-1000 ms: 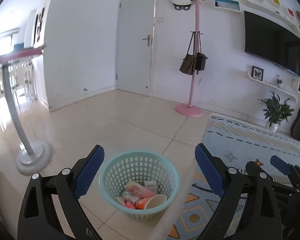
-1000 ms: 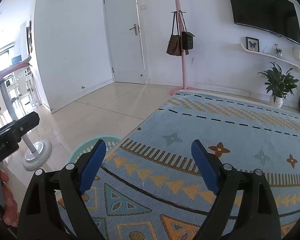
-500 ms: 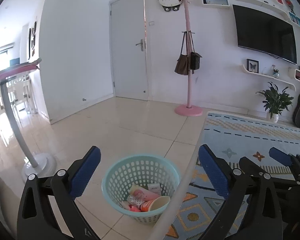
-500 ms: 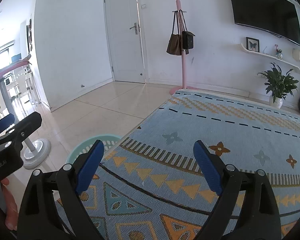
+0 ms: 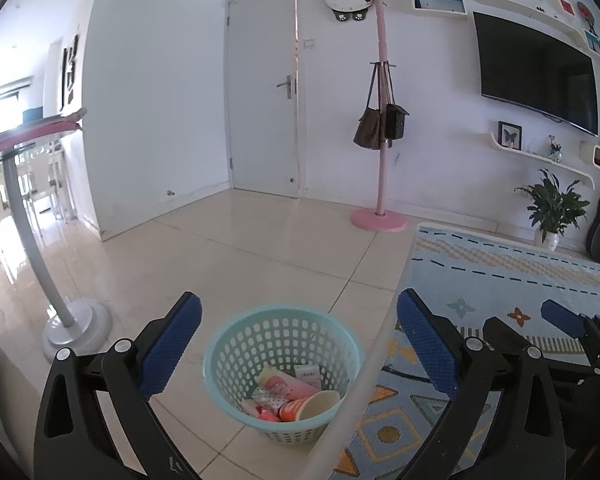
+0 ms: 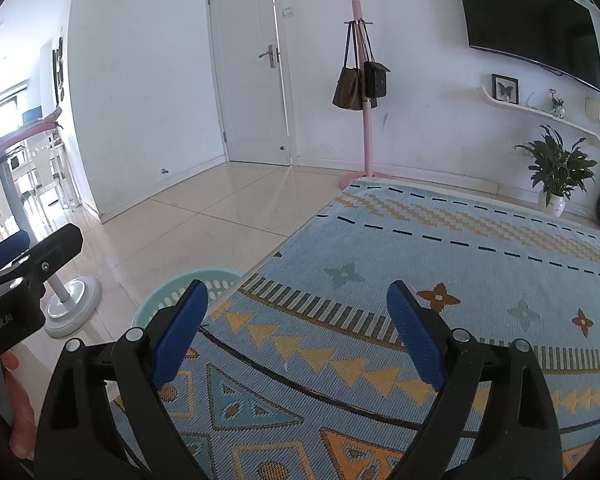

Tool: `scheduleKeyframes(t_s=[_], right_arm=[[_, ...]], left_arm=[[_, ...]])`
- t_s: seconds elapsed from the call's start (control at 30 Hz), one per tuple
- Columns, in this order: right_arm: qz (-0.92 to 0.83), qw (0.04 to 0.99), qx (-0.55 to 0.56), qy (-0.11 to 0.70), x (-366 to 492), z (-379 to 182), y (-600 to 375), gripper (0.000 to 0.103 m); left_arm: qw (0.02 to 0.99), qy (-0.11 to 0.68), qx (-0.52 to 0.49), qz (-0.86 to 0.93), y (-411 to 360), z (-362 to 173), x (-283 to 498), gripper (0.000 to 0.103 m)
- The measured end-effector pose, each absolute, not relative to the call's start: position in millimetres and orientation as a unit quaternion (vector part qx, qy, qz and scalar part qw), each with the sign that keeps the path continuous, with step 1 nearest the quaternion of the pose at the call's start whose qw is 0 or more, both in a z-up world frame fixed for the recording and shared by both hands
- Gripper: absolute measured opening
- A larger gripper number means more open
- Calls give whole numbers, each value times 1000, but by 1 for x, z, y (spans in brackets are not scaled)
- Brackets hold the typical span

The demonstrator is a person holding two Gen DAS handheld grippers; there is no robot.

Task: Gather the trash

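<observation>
Left wrist view above basket (image 5: 280, 332), right over rug (image 6: 420, 264), both facing door (image 5: 264, 92)

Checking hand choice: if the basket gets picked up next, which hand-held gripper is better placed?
Left hand-held gripper, probably: it is open with the teal basket framed between its fingers. The right hand-held gripper, also open, faces the rug.
</observation>
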State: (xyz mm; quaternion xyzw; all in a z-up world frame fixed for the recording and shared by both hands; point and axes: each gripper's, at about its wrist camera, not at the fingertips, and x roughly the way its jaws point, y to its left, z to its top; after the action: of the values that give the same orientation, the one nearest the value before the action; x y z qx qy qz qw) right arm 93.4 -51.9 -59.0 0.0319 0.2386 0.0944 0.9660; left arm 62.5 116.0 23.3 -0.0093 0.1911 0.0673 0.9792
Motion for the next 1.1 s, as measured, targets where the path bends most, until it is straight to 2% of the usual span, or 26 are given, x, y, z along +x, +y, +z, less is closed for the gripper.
scheduleKeyframes(t_s=[1.1], right_arm=[[91, 966, 34, 240, 93, -60, -54, 87]], left_arm=[[980, 188, -7, 68, 116, 25, 62, 95]])
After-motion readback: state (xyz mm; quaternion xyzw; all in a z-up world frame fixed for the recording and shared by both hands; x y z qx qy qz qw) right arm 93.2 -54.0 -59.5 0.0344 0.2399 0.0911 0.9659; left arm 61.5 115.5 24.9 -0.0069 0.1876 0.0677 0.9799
